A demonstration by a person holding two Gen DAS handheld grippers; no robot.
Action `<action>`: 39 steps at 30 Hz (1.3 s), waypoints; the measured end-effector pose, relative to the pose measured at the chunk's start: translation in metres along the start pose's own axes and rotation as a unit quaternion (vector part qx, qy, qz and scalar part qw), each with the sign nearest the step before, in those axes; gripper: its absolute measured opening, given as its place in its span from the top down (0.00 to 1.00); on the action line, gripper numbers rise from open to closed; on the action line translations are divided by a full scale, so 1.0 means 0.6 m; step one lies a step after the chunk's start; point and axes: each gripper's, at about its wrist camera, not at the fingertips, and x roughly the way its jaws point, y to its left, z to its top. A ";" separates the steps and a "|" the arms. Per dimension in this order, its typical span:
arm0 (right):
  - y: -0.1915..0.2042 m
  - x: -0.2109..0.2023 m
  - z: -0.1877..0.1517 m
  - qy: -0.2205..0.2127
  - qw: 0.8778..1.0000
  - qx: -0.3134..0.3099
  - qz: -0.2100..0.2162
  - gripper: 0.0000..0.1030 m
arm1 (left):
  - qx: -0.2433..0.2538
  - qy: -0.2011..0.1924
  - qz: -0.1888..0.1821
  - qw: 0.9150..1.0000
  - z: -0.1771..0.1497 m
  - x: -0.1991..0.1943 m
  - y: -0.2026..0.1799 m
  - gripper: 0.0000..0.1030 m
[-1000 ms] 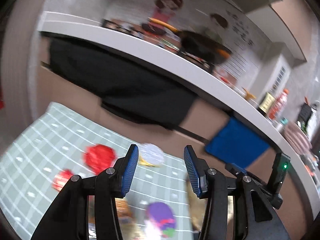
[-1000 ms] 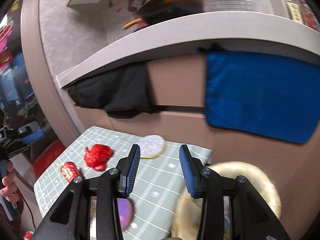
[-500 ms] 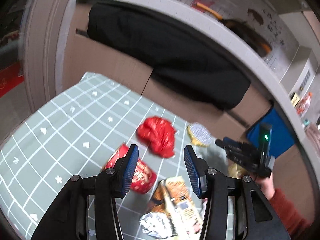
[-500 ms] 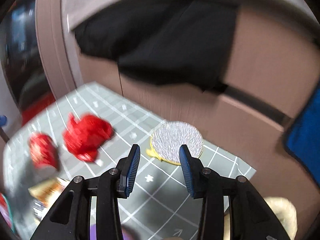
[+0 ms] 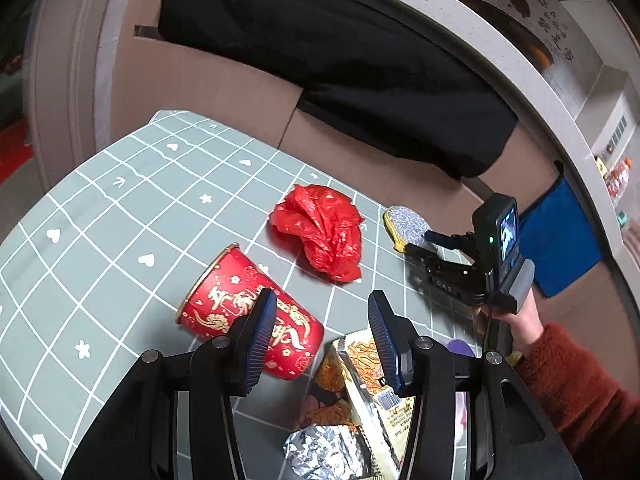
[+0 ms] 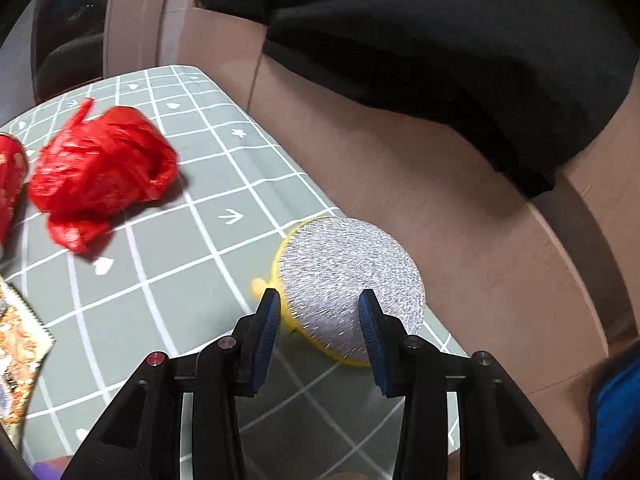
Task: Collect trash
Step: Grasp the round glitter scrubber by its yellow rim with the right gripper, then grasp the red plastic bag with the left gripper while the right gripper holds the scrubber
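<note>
A red paper cup [image 5: 240, 312] lies on its side on the green grid mat [image 5: 100, 220]; my open left gripper [image 5: 322, 320] hovers just over its base end. Beyond it lies a crumpled red plastic bag [image 5: 322, 236], also in the right wrist view [image 6: 100, 168]. A noodle wrapper [image 5: 360, 376] and a foil ball [image 5: 324, 448] lie under the left gripper. My right gripper [image 6: 318, 320] is open, its fingers either side of a round silver-and-yellow scrub pad [image 6: 348, 284] at the mat's edge. The pad [image 5: 408, 228] and right gripper [image 5: 456, 264] show in the left view.
A brown cabinet front [image 6: 440, 200] stands right behind the mat, with a black cloth [image 5: 340, 64] and a blue cloth [image 5: 560, 240] hanging from the white counter edge [image 5: 460, 20]. A purple item [image 5: 460, 346] lies near the right hand.
Both grippers have dropped and tilted down toward the mat. The left one closed in on the red cup; the right one closed in on the scrub pad.
</note>
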 end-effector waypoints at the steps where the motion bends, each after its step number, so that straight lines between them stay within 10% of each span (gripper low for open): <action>1: 0.000 0.004 -0.001 -0.001 1.000 -0.004 0.005 0.62 | -0.003 0.000 0.001 1.000 0.001 0.000 0.003 0.53; 7: 0.017 0.009 0.000 -0.015 0.999 -0.041 -0.004 0.62 | -0.017 0.001 0.010 1.000 -0.001 0.001 0.018 0.53; 14: 0.004 -0.019 0.010 -0.039 0.999 0.000 -0.003 0.87 | -0.028 0.001 0.015 0.999 -0.008 -0.005 0.029 0.53; 20: -0.057 -0.087 0.017 -0.067 0.993 0.092 0.008 0.89 | -0.043 0.007 0.010 0.999 -0.013 -0.006 0.031 0.53; 30: -0.163 -0.092 -0.025 -0.061 0.968 0.220 -0.107 0.84 | -0.065 0.014 0.024 0.997 -0.014 0.001 0.046 0.53; 39: -0.155 -0.066 -0.034 -0.031 0.975 0.218 -0.042 0.88 | -0.059 0.009 0.025 0.998 -0.011 -0.003 0.039 0.53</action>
